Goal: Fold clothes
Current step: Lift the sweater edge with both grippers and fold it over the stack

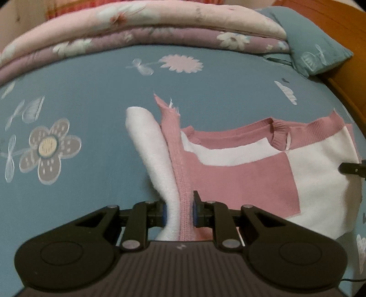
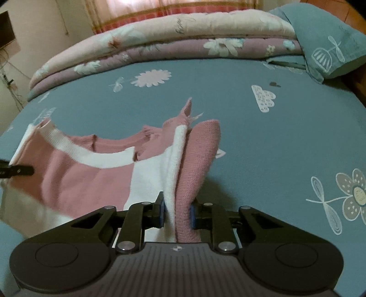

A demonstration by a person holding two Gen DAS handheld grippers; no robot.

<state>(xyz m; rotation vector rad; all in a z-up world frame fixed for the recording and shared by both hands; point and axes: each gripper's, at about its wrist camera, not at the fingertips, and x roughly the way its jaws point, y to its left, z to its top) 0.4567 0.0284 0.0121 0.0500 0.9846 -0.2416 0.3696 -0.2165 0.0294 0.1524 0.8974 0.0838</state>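
Pink-and-white knit sweater (image 1: 263, 173) hangs stretched between the two grippers above the blue flowered bedsheet (image 1: 91, 96). Left gripper (image 1: 179, 213) has its jaws pressed onto a bunched fold of the sweater, a white sleeve part and a pink ribbed part squeezed between the blue pads. Right gripper (image 2: 177, 213) pinches the other side the same way, white and pink knit gathered between its pads. From the left gripper the sweater body spreads out to its right, neckline facing up and away; from the right gripper it spreads to its left.

Beyond both grippers, well apart from the sweater: a folded floral quilt (image 2: 160, 41), pink layer on mauve layer, lying across the far side of the bed. To the far right of it, a blue pillow (image 2: 324, 45) in matching print. Wooden bed frame (image 1: 331, 27) behind the pillow. Curtain (image 2: 160, 6) and a pale wall beyond the quilt in the right wrist view. Nothing lies on the sheet just ahead of either gripper.

Hard to read: lower hem of the sweater is cut off behind the gripper bodies. The left edge of the sweater is motion-blurred in the right wrist view. Each view catches only a dark fingertip of the other gripper at the frame edge. Cannot tell whether any part of the sweater touches the sheet.
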